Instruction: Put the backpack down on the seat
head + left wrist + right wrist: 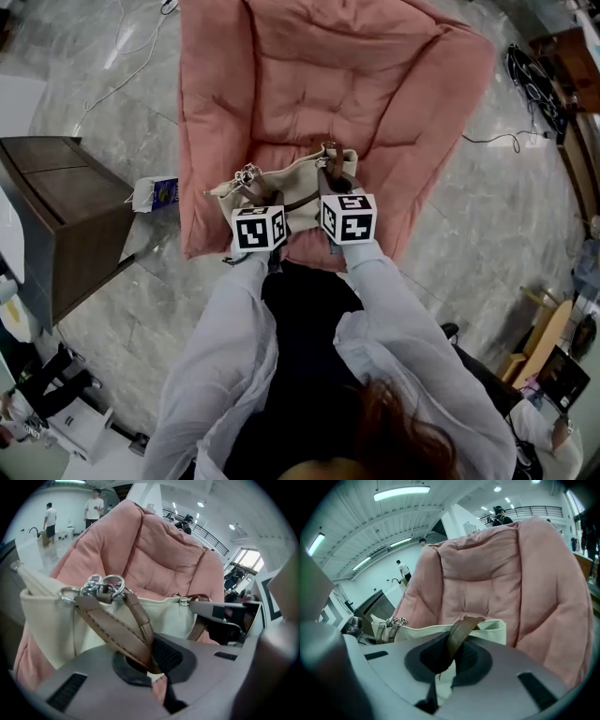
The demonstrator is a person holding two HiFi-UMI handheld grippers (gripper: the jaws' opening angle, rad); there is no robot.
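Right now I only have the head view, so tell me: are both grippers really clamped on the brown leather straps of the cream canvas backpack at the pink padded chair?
Observer: The left gripper is. Its own view shows the jaws shut on a brown leather strap, just below the metal rings.
Operator: And the right one?
Observer: The right gripper is shut on the other brown strap, which loops up from the cream canvas backpack.
Operator: Anyone beyond the chair?
Observer: Yes. In the left gripper view a person in a white shirt stands far off behind the pink padded chair.
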